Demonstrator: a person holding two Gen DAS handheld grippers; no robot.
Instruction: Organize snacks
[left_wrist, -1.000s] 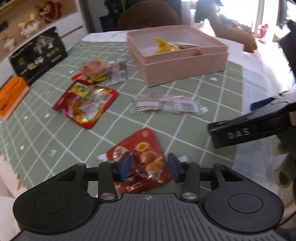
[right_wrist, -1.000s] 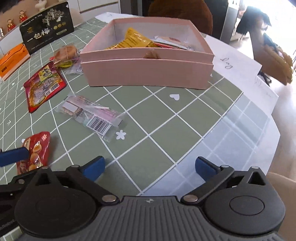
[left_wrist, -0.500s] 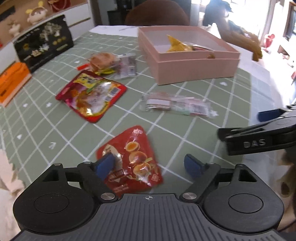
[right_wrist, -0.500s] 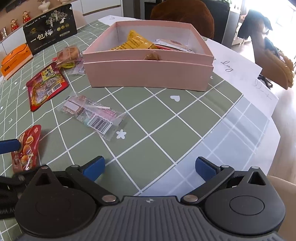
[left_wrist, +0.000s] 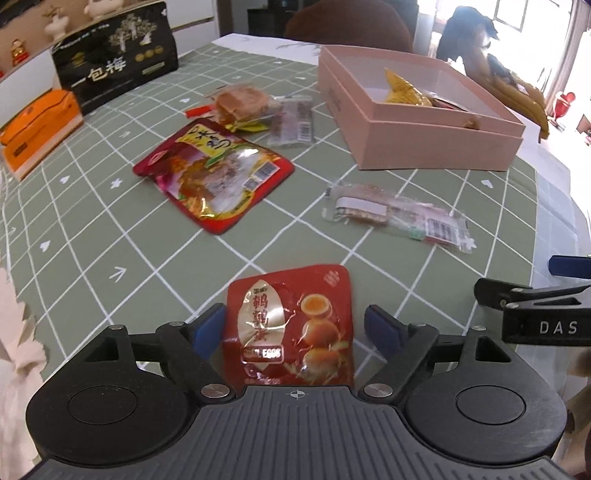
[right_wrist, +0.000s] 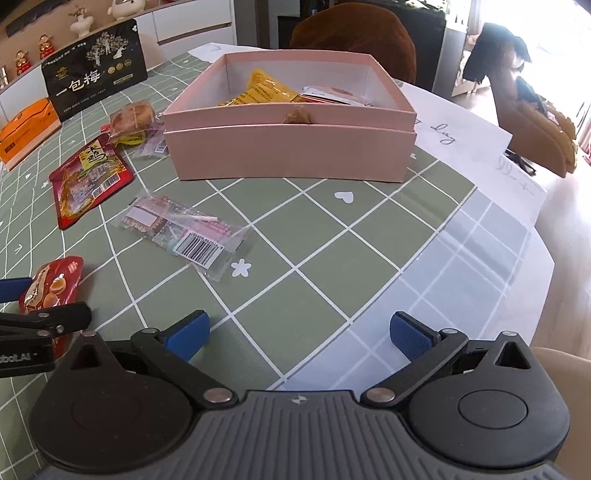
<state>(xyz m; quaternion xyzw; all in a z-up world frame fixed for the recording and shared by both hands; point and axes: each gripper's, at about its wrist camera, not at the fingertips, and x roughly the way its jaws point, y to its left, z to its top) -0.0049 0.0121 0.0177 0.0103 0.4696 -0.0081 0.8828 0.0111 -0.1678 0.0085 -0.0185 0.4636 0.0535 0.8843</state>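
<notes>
1. Since the earlier frame, the left gripper (left_wrist: 295, 326) has spread its jaws wide; the quail egg packet (left_wrist: 291, 325) lies between them, at lower centre, not pinched.
2. The right gripper (right_wrist: 298, 334) waits wide and empty, probably for its turn.
3. The pink box (right_wrist: 288, 155), at upper centre, already holds some snacks.

The left gripper (left_wrist: 295, 328) has spread its jaws wide, releasing the red egg packet (left_wrist: 290, 326).

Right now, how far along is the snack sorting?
Done: yellow pack and others sit in the pink box. In hand: nothing; the open left gripper straddles the egg pack. Left: egg pack, clear pack, red pouch, bun pile.
</notes>
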